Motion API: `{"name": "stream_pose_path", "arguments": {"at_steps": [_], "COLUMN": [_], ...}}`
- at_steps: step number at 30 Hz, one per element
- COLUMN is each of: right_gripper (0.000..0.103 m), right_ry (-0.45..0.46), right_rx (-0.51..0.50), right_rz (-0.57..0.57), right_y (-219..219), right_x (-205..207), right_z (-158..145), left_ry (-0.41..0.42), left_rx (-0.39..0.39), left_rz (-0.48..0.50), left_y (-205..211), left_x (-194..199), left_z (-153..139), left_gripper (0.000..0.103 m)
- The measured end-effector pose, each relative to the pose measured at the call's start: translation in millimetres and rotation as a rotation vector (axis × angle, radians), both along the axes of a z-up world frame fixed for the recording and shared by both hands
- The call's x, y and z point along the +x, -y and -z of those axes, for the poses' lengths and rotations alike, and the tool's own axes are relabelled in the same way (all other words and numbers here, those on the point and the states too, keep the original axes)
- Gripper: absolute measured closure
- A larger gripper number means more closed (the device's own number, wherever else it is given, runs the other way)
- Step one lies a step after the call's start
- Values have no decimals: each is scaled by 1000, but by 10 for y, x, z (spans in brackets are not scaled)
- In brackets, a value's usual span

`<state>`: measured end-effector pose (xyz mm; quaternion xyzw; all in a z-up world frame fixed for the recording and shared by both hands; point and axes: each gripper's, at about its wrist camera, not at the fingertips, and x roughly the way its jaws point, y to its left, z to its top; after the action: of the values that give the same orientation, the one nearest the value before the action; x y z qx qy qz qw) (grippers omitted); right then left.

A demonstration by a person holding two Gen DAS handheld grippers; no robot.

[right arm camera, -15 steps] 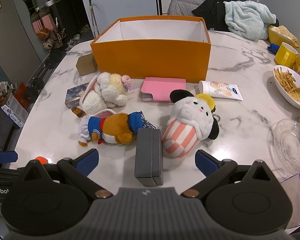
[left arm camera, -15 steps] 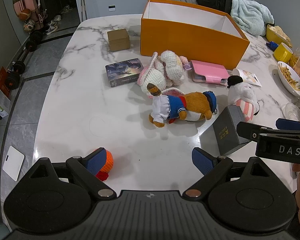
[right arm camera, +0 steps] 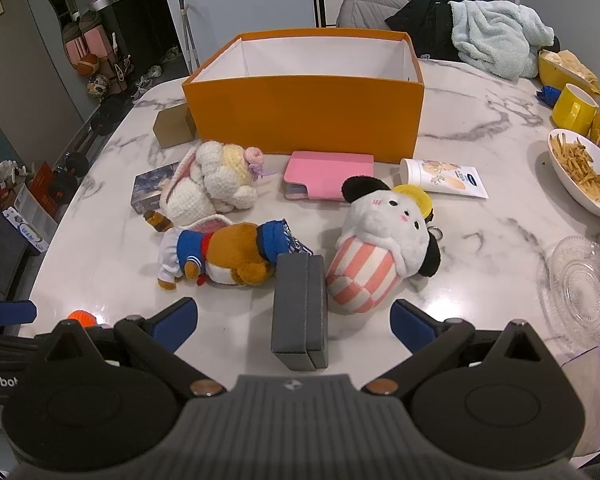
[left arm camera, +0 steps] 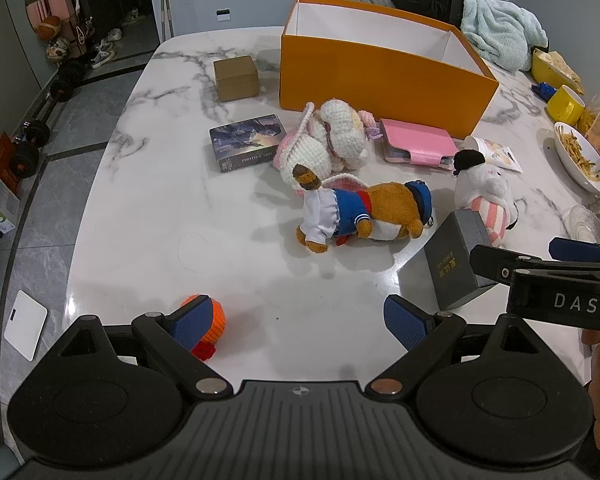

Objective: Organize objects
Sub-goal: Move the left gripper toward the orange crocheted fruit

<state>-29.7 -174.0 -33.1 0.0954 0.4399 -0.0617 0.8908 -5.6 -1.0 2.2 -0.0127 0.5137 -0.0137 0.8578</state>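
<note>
The left tool [left arm camera: 298,322] hangs wide open over the marble surface [left arm camera: 148,240], nothing between its blue pads. An orange crochet toy [left arm camera: 216,320] lies at seven o'clock beside the left pad. The orange box [left arm camera: 372,80] stands at twelve, a brown plush dog [left arm camera: 380,212] lying below it.

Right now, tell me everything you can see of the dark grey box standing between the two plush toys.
The dark grey rectangular box looks like matte card, lid and base meeting at a seam down its narrow side. It stands on edge on the white marble table, shut, with small gold lettering on one broad face. The brown sailor-suited plush lies against one side, the pink-striped plush against the other. It sits ahead of the open right gripper, untouched.
</note>
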Motion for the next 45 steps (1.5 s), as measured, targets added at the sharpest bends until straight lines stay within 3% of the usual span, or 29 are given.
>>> {"name": "stream_pose_path", "arguments": {"at_steps": [18, 25, 27, 31, 35, 40, 45], "right_gripper": [1, 1, 1, 1, 1, 1, 1], "right_ry": [-9, -17, 7, 102, 180, 215, 185], "right_rx": [16, 102, 108, 178, 92, -69, -33], "right_rz": [-8, -27, -57, -241, -321, -365, -393], "right_y": [32, 204, 245, 340, 353, 380, 664], "right_x": [19, 105, 138, 209, 235, 329, 550], "right_z": [-2, -10, -39, -110, -218, -276, -300], "left_ry": [-15, -56, -64, -88, -149, -173, -210], "left_rx": [-4, -6, 1, 19, 15, 54, 16], "left_rz": [-2, -35, -33, -32, -4, 31, 18], "left_y": [-62, -235, -275, -356, -399, -475, -629], "left_x": [14, 66, 82, 120, 150, 205, 277], "left_z": [52, 139, 156, 231, 387, 534, 666], "left_gripper": [0, 0, 0, 0, 0, 0, 0]}}
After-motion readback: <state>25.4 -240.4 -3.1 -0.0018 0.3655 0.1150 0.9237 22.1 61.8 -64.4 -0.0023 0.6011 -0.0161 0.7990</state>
